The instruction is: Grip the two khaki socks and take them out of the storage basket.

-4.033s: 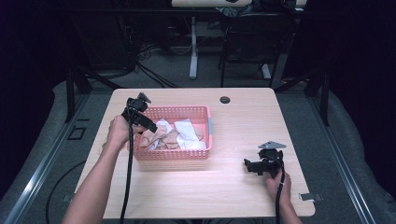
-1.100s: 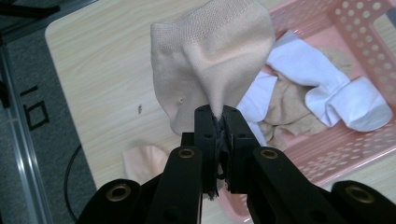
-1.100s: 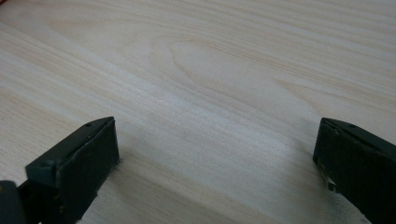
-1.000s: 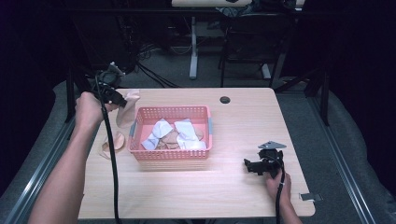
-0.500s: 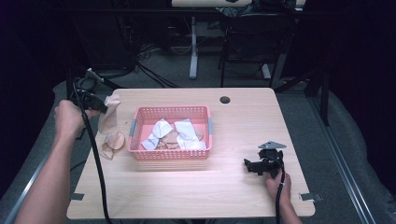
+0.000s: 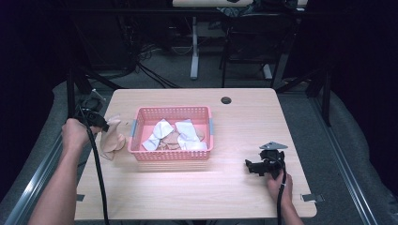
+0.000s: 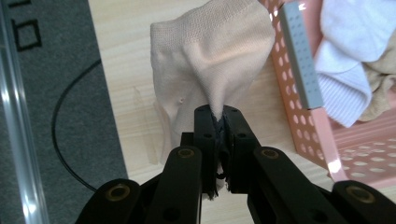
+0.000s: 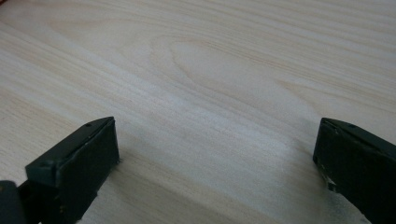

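Left gripper [image 7: 218,116] has its jaws pinched tight on a beige sock [image 7: 205,60], the fabric bunched right between the pads. In the high view that sock [image 6: 112,138] hangs down at the tabletop's [image 6: 234,197] left edge, its lower end on the wood, just beside the pink basket [image 6: 171,154]. The left gripper [image 6: 104,125] sits out over that left edge, its cable trailing down along the forearm.

From the left gripper view, the sock drapes close against the basket's grey handle [image 7: 301,51], a thin strip of bare wood between cloth and basket wall. To the other side the wood ends and dark floor mat [image 7: 51,116] begins, so there's not much tabletop that way. Inside the basket lie white socks [image 6: 190,136] and more beige ones.

Over on the right, the right gripper [image 6: 251,168] rests low on the wood near the front right corner, jaws spread wide, nothing but bare grain between them in the right gripper view [image 8: 215,154]. A broad open stretch of tabletop lies between it and the basket. A small dark round grommet [image 6: 226,100] sits near the far edge.
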Motion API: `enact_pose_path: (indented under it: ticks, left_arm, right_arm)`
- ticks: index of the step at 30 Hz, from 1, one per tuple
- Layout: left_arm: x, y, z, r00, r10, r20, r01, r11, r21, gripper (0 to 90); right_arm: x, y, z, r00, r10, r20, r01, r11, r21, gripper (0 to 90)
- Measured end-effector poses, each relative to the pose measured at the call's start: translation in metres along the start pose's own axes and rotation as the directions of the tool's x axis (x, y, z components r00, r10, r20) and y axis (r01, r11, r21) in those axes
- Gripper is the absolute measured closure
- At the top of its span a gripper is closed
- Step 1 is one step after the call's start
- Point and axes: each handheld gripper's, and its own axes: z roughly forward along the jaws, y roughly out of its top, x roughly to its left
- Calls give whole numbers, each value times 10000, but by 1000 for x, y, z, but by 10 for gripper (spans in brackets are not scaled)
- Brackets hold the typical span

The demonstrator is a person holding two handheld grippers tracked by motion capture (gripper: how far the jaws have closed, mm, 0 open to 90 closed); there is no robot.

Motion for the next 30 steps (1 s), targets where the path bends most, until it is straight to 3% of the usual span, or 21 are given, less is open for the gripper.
enact_pose_path:
  ticks: [8, 12, 19, 27, 30]
  left_arm:
    - [5, -7, 31, 9991, -391, 140, 386, 9986, 349, 843]
    - [6, -10, 37, 9981, -585, 197, 580, 9979, 287, 767]
    - [8, -22, 27, 9959, -893, -129, 890, 9957, -252, 431]
    - [1, -51, 18, 9986, -467, -228, 449, 9962, -751, 239]
    - [0, -63, 17, 9991, -430, -55, 424, 9954, -854, 180]
  right_arm:
    - [0, 0, 0, 10000, 7, 15, -7, 10000, -4, 0]
    - [0, 0, 0, 10000, 10, 12, -10, 10000, -6, 0]
    - [0, 0, 0, 10000, 8, 17, -8, 10000, -4, 0]
    - [0, 0, 0, 10000, 12, 25, -12, 10000, -5, 0]
    - [0, 0, 0, 10000, 3, 59, -3, 10000, 11, 0]
